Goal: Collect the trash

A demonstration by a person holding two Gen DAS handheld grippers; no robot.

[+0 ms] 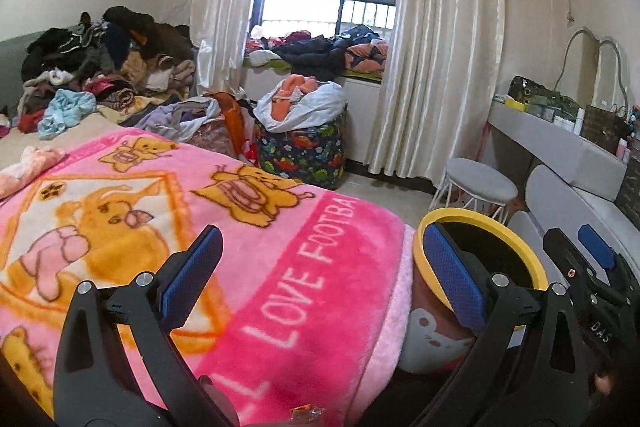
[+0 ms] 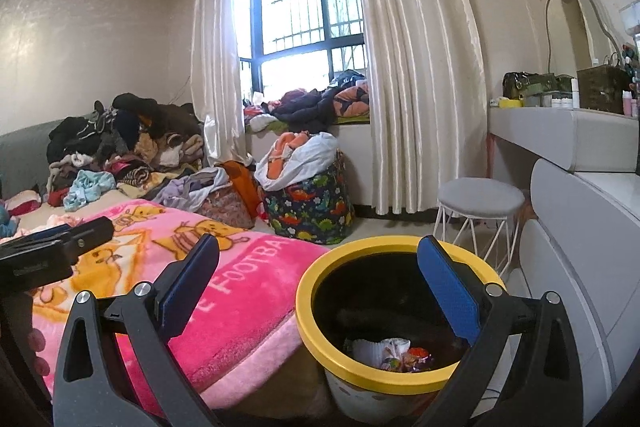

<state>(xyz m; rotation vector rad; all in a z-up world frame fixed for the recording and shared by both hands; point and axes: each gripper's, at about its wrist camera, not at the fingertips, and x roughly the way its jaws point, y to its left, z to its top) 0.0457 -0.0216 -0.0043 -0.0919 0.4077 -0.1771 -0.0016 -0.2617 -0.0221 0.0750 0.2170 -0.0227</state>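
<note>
A bin with a yellow rim (image 2: 316,315) stands on the floor beside the bed, and crumpled wrappers (image 2: 400,353) lie at its bottom. My right gripper (image 2: 320,287) is open and empty, its right finger over the bin's mouth and its left finger over the blanket's edge. My left gripper (image 1: 320,271) is open above the pink cartoon blanket (image 1: 248,259), with nothing between its fingers. A small crinkled clear wrapper (image 1: 306,411) lies on the blanket at the bottom edge of the left wrist view. The bin's rim (image 1: 516,239) shows there behind the right finger.
Piles of clothes (image 2: 128,147) cover the far end of the bed and the window sill (image 2: 320,107). A dinosaur-print bag (image 2: 312,211) and a round stool (image 2: 480,203) stand on the floor. A white vanity (image 2: 580,187) with bottles lines the right wall.
</note>
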